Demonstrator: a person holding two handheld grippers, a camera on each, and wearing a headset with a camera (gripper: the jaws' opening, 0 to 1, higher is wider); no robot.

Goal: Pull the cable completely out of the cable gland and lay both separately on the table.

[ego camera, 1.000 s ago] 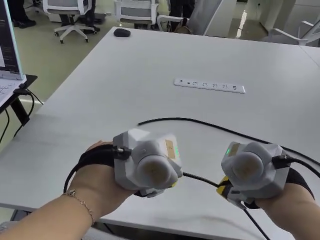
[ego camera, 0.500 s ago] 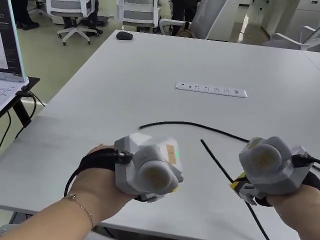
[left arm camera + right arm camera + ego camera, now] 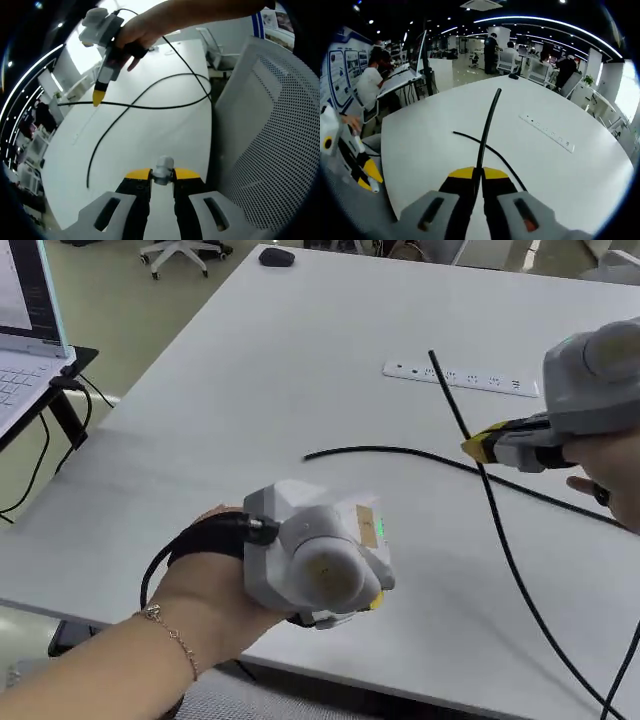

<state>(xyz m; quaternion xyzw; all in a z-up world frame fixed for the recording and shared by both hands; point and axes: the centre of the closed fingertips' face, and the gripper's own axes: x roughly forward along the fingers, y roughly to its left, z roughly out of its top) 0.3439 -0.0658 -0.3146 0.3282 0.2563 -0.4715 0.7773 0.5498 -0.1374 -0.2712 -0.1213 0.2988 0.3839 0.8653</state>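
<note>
Our left gripper [image 3: 163, 175] pinches the cable gland [image 3: 163, 164] at its tips; our right gripper [image 3: 479, 176] clamps the cable [image 3: 488, 122], whose free end juts past the tips.

A power strip [image 3: 490, 383] and mouse [image 3: 277, 256] lie on the white table [image 3: 250, 390].

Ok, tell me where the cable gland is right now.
The cable gland sits clamped between the left tongs at the bottom centre of the left gripper view, near the table's edge, clear of the cable that the right tongs hold.
</note>
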